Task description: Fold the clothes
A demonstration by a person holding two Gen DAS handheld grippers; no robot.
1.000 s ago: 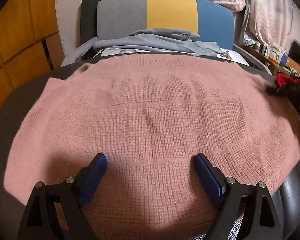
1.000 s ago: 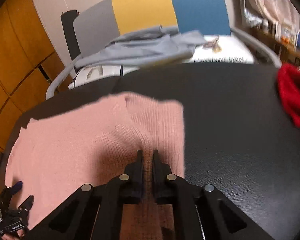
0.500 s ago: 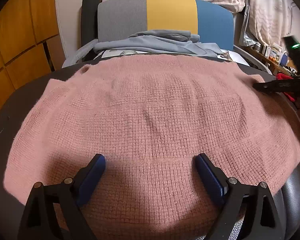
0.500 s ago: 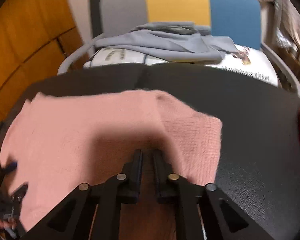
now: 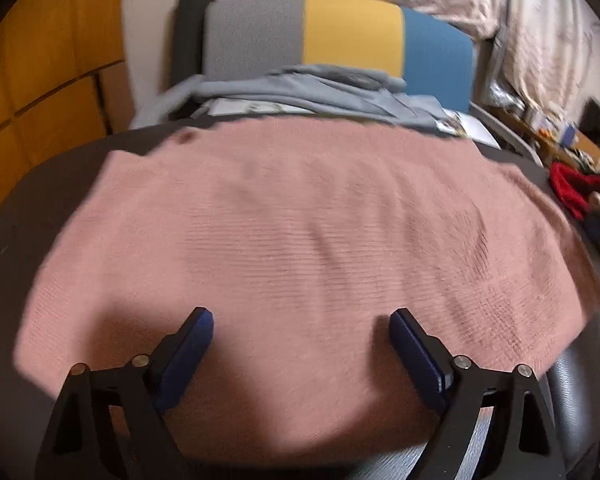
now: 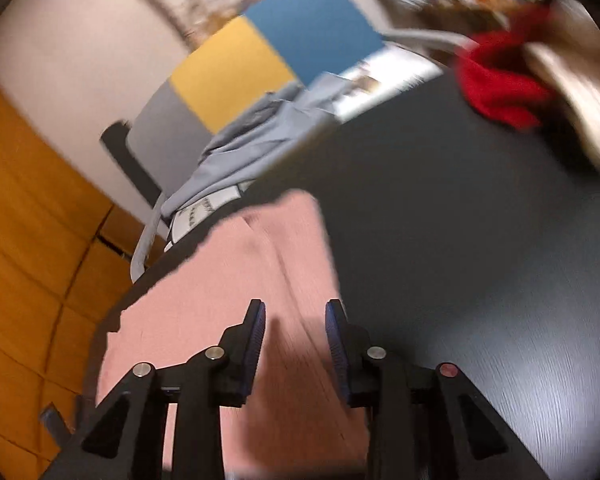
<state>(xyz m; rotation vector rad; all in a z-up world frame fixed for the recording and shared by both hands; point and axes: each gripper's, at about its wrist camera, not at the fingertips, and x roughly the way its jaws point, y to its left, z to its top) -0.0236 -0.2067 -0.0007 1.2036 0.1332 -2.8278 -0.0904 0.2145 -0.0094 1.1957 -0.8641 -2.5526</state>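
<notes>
A pink knitted sweater (image 5: pixel 300 232) lies spread flat across the dark round table (image 5: pixel 40 184). My left gripper (image 5: pixel 300 320) hovers over its near hem, open wide, with nothing between the blue pads. In the right wrist view the sweater's (image 6: pixel 260 280) right edge lies below my right gripper (image 6: pixel 296 312), whose jaws are opening; the knit shows under the gap and the pads do not press on it. That view is tilted and blurred.
A chair (image 5: pixel 340 36) with a grey, yellow and blue back stands behind the table, with a grey garment (image 5: pixel 320 88) piled on it. A red garment (image 6: pixel 496 80) lies at the table's far right. Orange cabinet panels (image 5: pixel 40 80) are on the left.
My right gripper has let go of the sweater's edge, its jaws parting, and it has rolled and swung to the right. The left gripper has stayed open over the hem.
</notes>
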